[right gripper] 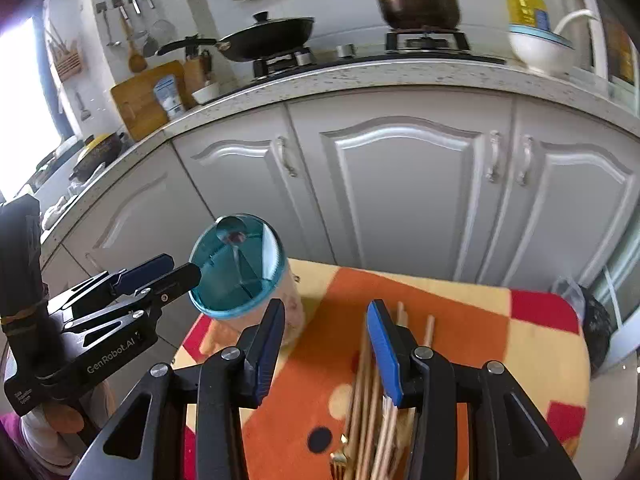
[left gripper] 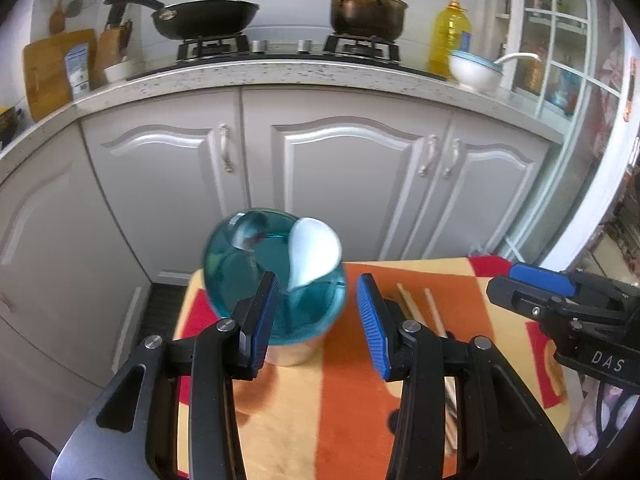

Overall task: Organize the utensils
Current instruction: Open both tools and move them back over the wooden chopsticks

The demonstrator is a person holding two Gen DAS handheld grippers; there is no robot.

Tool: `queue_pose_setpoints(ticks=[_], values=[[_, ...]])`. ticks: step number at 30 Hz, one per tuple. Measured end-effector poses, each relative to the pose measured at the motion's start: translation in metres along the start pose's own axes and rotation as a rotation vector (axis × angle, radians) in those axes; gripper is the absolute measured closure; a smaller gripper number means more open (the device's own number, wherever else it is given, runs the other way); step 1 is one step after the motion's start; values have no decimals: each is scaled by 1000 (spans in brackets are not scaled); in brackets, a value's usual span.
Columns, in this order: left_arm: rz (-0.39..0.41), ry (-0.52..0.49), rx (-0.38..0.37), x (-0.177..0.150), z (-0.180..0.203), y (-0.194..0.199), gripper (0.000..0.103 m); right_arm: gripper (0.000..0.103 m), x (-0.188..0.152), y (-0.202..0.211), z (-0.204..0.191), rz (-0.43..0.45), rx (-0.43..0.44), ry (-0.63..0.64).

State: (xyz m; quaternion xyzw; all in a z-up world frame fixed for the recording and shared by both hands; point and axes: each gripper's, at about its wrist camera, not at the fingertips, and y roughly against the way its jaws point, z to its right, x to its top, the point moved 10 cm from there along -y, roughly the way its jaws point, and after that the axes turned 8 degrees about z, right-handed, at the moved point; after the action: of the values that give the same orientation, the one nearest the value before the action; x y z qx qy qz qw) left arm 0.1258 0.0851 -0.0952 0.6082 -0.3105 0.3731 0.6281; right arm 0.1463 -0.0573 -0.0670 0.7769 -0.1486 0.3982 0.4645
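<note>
A utensil holder with a teal divided top (left gripper: 276,276) stands on the small table with an orange, yellow and red cloth (left gripper: 344,392); it also shows in the right wrist view (right gripper: 236,268). A white spoon (left gripper: 312,252) and a metal spoon (left gripper: 250,230) stick out of it. Wooden chopsticks (right gripper: 368,392) lie on the cloth, with a gold fork (right gripper: 340,460) beside them. My left gripper (left gripper: 316,316) is open and empty just in front of the holder. My right gripper (right gripper: 328,348) is open and empty above the chopsticks.
White kitchen cabinets (left gripper: 352,176) stand behind the table. The counter holds a black pan (left gripper: 204,14), a dark pot (left gripper: 366,10), an oil bottle (left gripper: 450,36) and a white bowl (left gripper: 474,70). A cutting board (left gripper: 52,72) leans at the left.
</note>
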Motion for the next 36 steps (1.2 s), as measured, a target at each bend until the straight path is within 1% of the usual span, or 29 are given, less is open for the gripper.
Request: queue_pose_setpoints(ticks=[5, 9, 12, 15, 18, 22, 32, 35, 36], values=[[-1, -24, -33, -3, 26, 4, 63, 61, -10, 21, 20, 12, -25, -52], [-12, -41, -51, -8, 42, 4, 63, 61, -17, 35, 32, 22, -54, -63], [-18, -50, -62, -11, 51, 4, 63, 61, -24, 41, 39, 16, -78, -54], [-22, -63, -70, -15, 59, 3, 63, 60, -33, 42, 46, -11, -117, -45], [-37, -71, -80, -19, 66, 0, 63, 60, -38, 43, 52, -10, -123, -61], [-52, -77, -86, -26, 69, -4, 63, 60, -45, 42, 61, -24, -133, -78], [-104, -63, -97, -46, 64, -20, 63, 59, -69, 23, 79, -105, -138, -126], [-142, -32, -119, -58, 57, -28, 63, 59, -76, 15, 86, -125, -138, -152], [-169, -17, -128, -66, 53, -33, 63, 59, -80, 11, 88, -136, -132, -163]])
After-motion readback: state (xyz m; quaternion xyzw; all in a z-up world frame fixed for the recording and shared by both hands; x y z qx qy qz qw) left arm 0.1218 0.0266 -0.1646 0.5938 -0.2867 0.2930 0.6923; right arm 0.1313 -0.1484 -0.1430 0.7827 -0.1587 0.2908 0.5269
